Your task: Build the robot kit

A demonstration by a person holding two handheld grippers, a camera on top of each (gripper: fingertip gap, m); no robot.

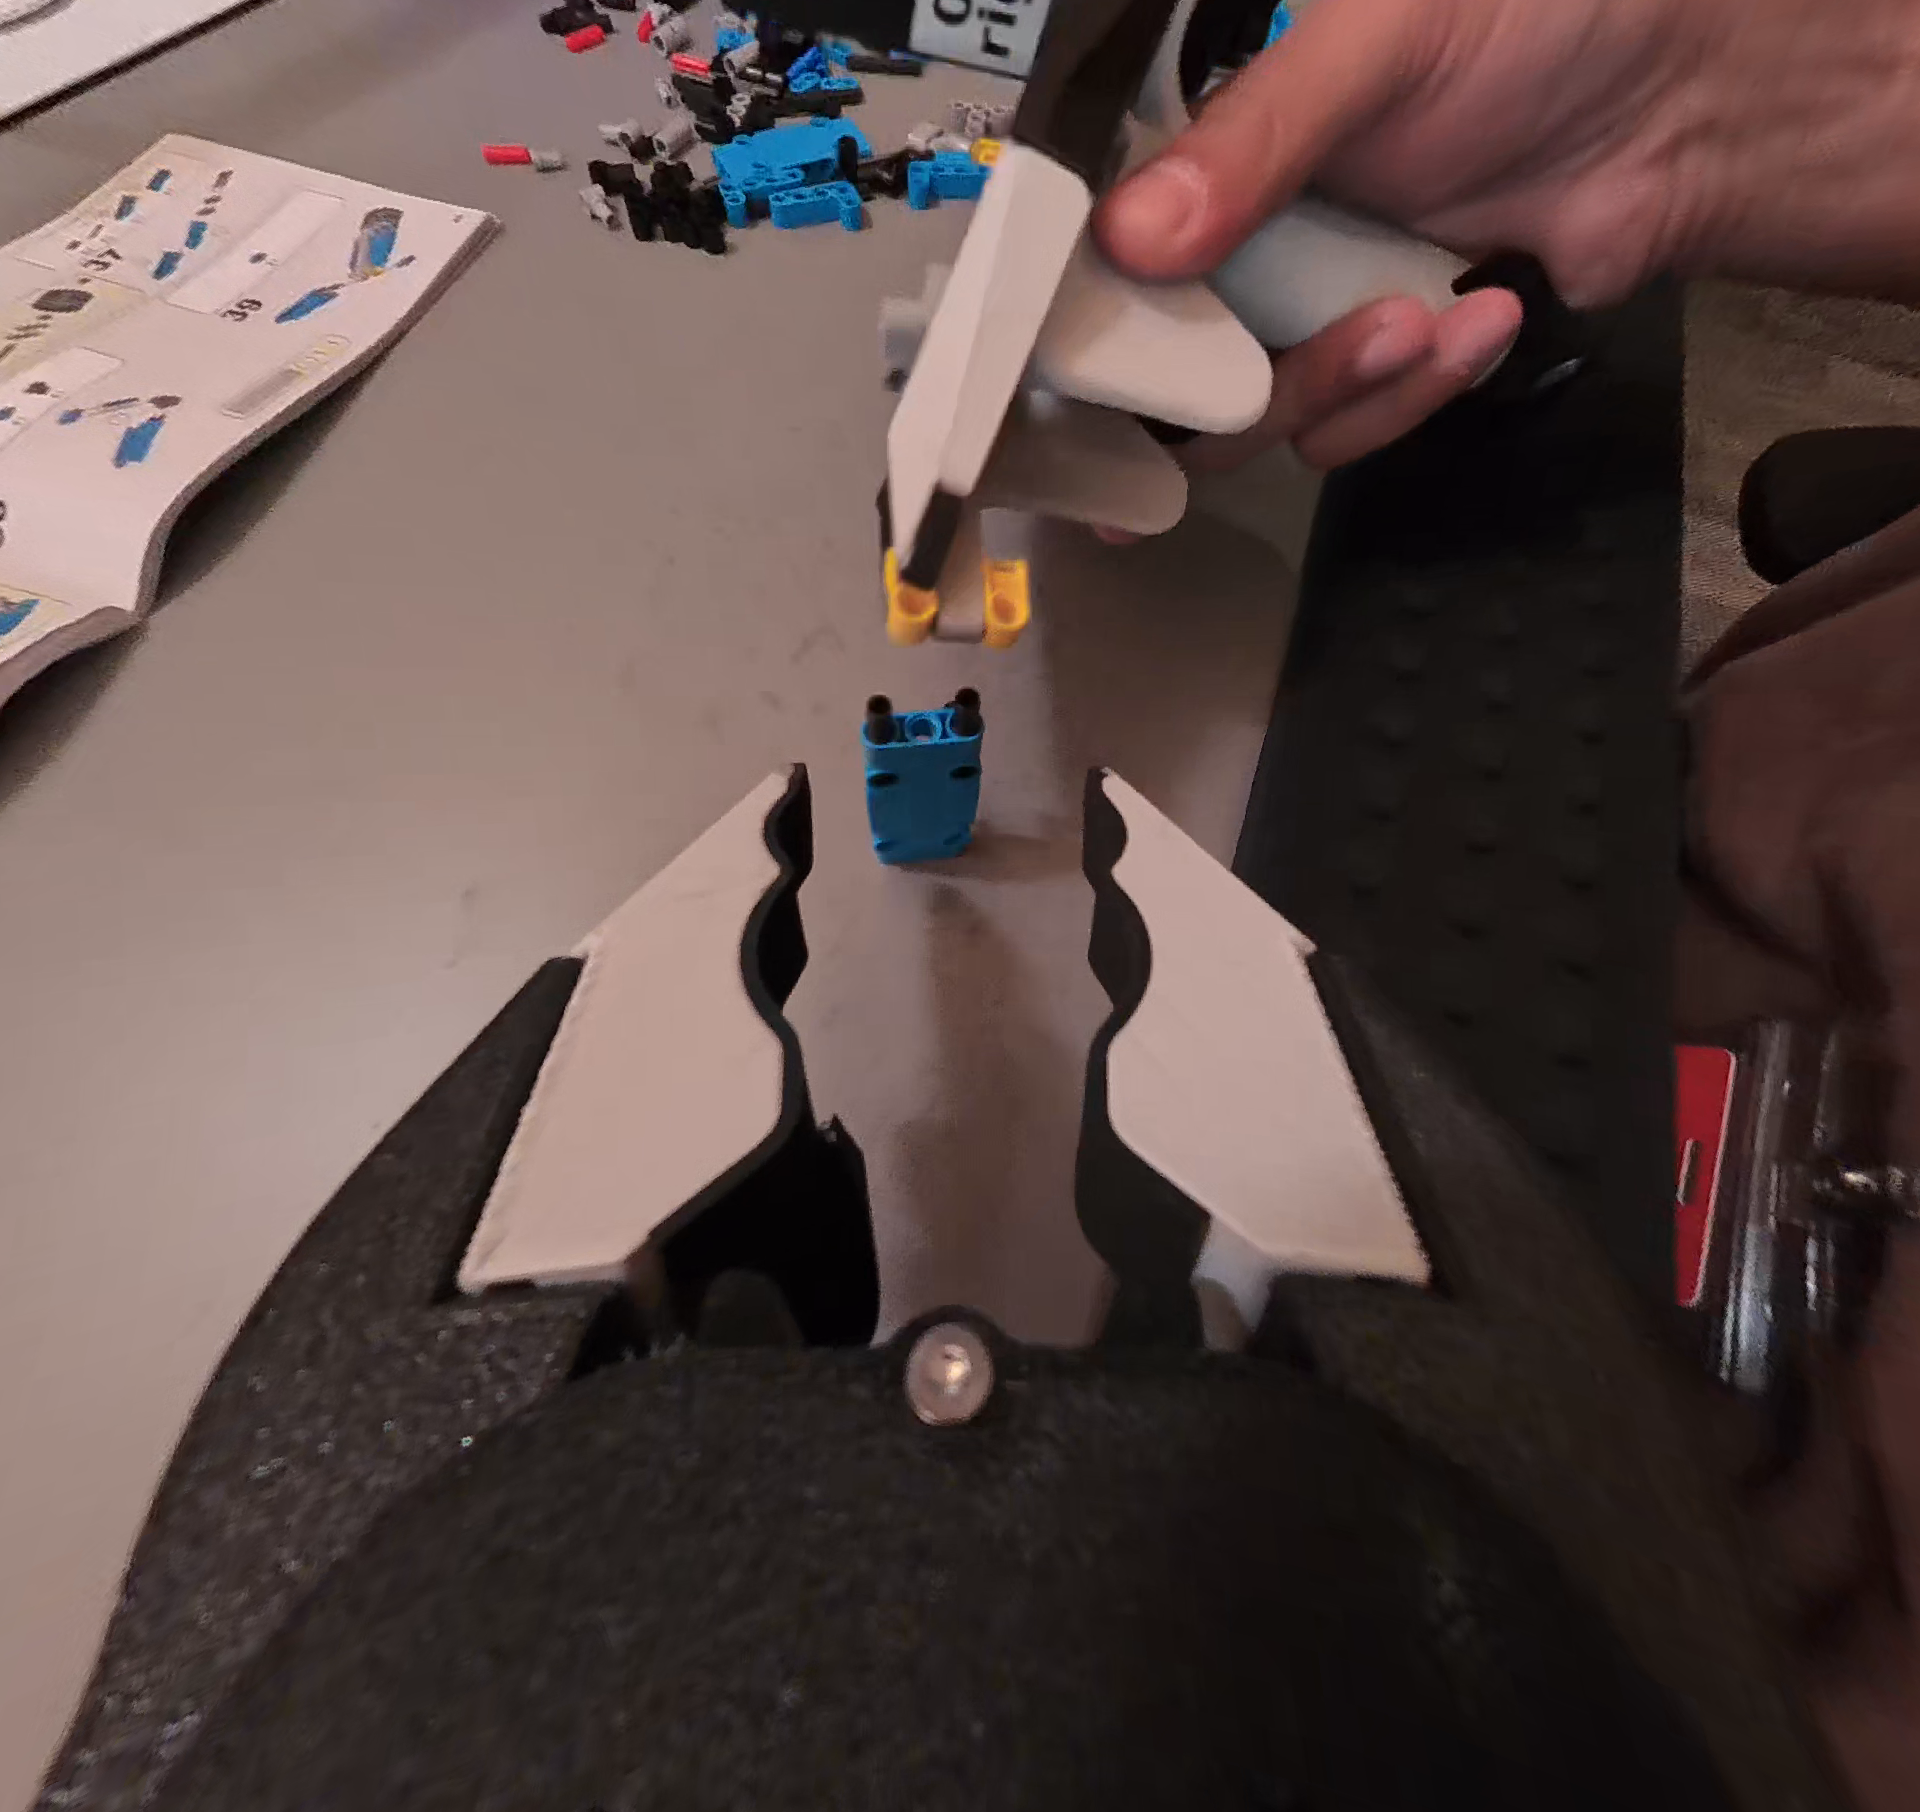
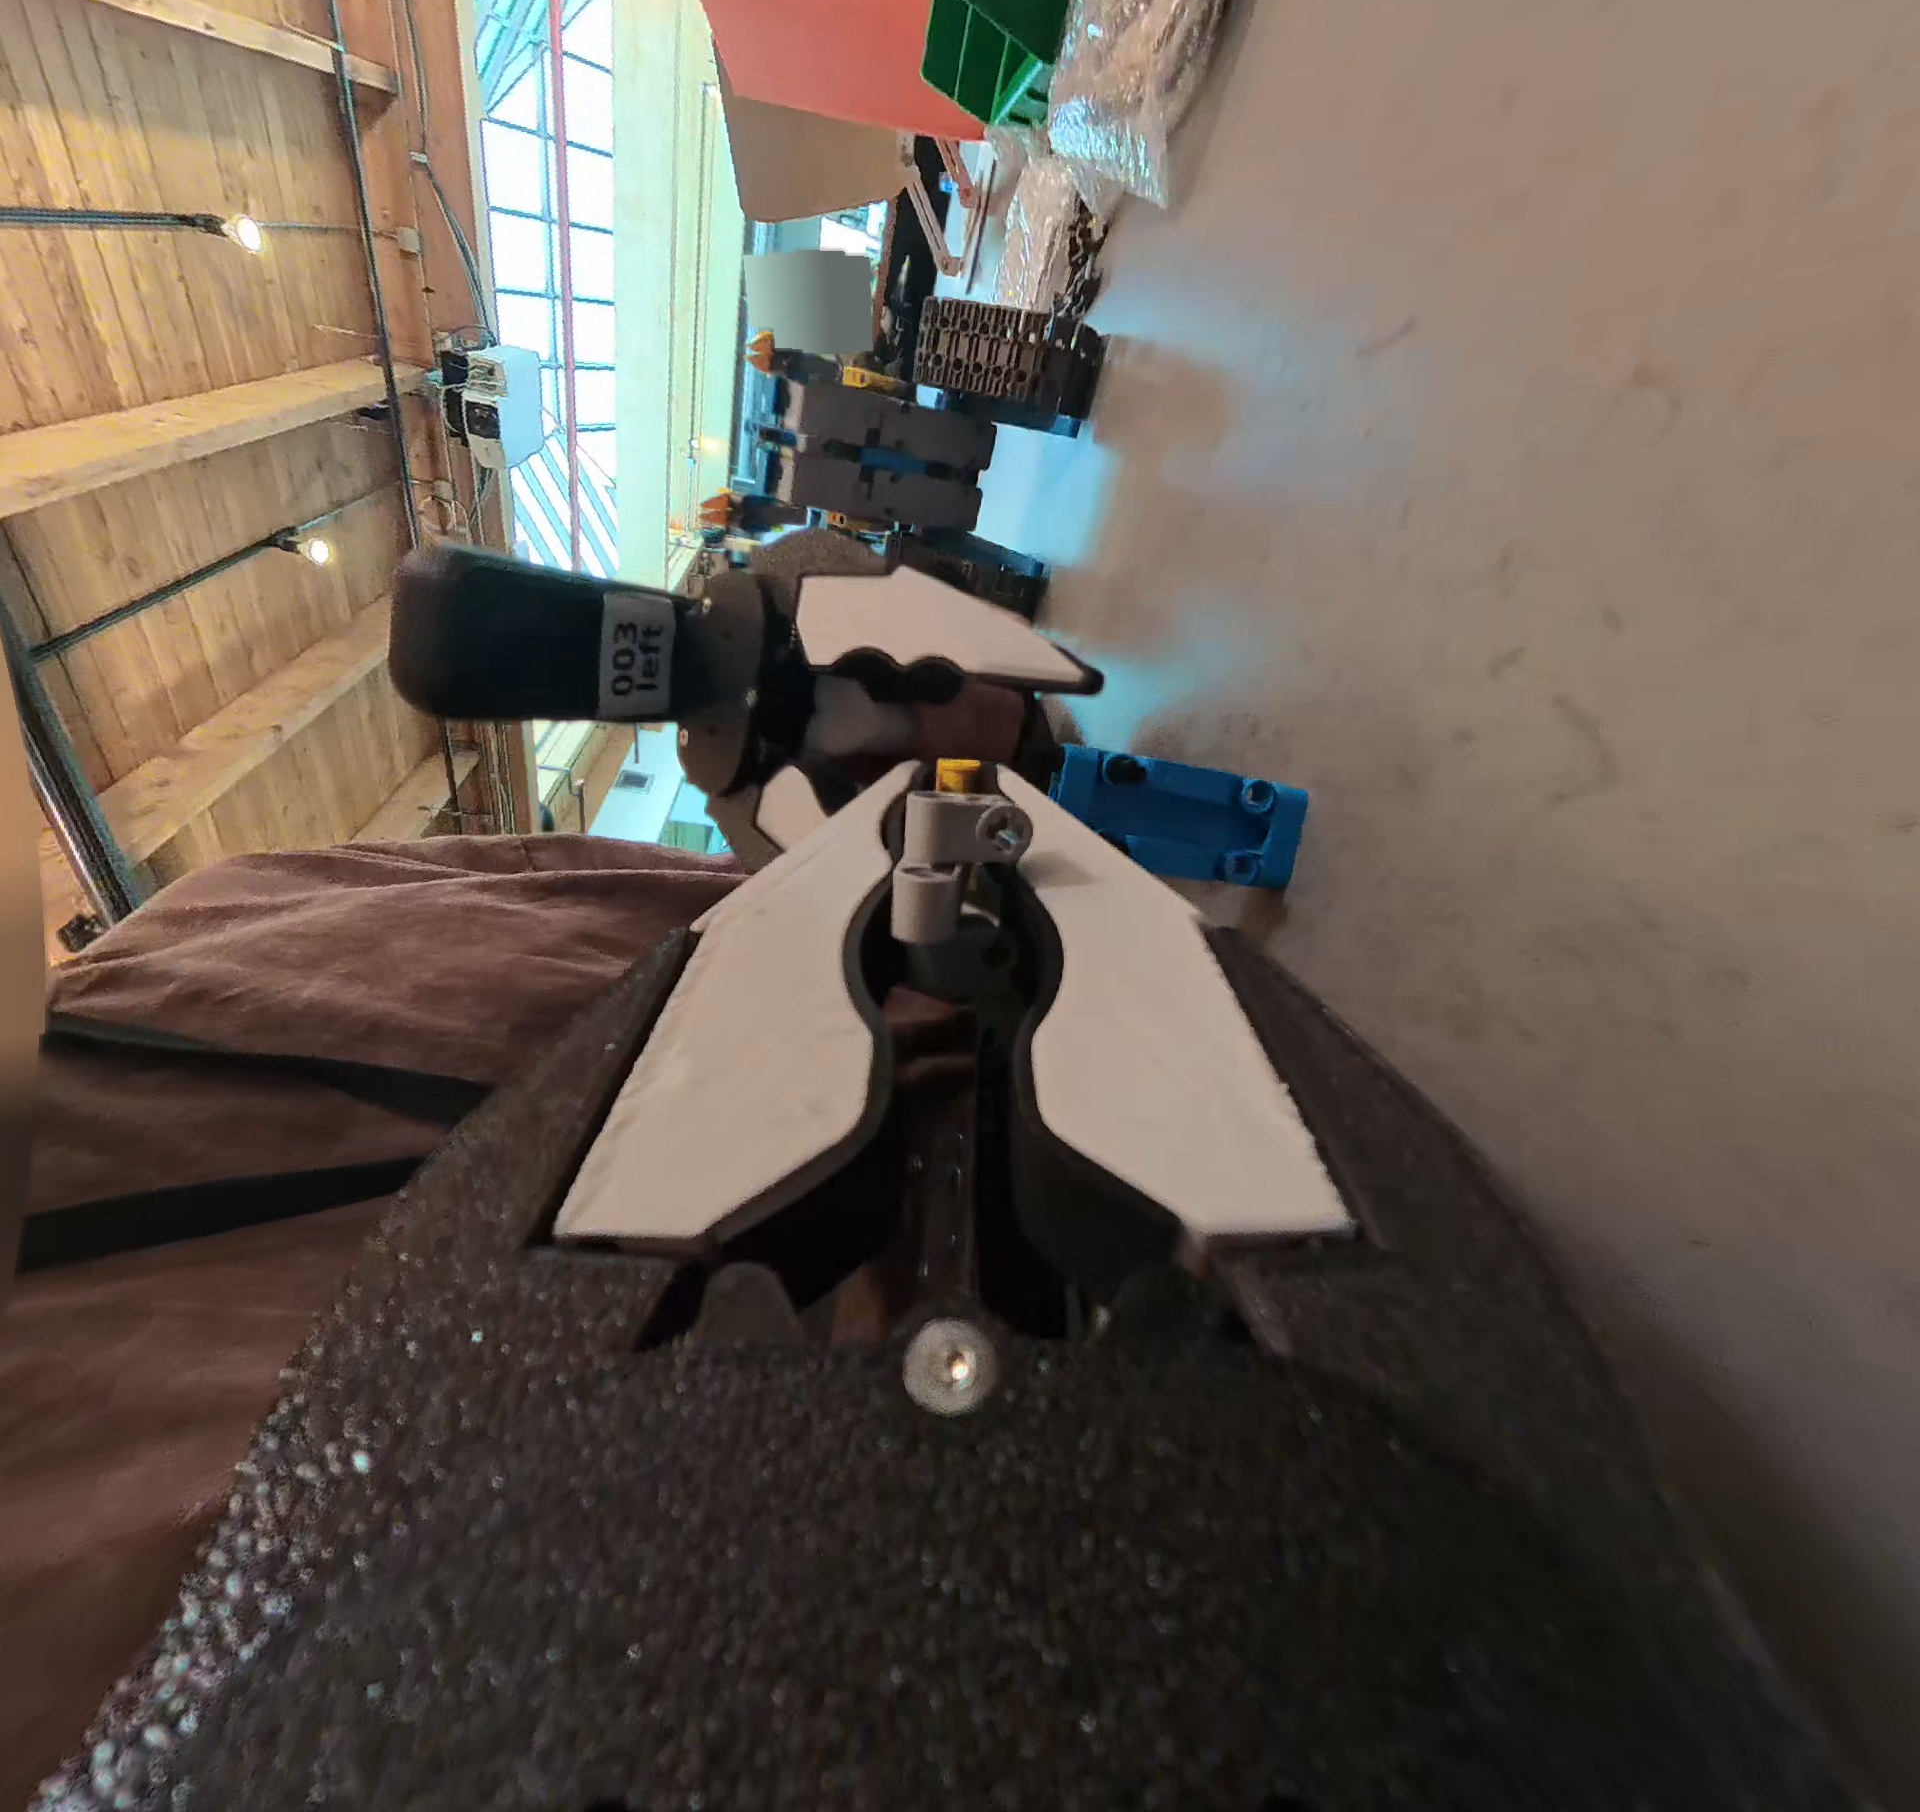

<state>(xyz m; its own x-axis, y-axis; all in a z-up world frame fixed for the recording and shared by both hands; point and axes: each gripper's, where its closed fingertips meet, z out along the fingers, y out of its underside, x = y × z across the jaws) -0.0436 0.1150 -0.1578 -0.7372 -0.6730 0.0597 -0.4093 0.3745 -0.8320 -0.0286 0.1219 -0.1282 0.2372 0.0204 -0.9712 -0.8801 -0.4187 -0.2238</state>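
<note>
Overhead wooden ceiling; grey table strewn with loose bricks.

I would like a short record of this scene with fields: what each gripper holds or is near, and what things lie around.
left gripper: open, holds nothing, just short of the blue block
right gripper: shut on a small grey and yellow piece, above the blue block
blue block: stands on the grey table, two black pins on top
hand: grips the right gripper's handle
instruction booklet: open, far left
loose parts: blue, black, red and grey, at the far side
black mat: right of the block
</note>
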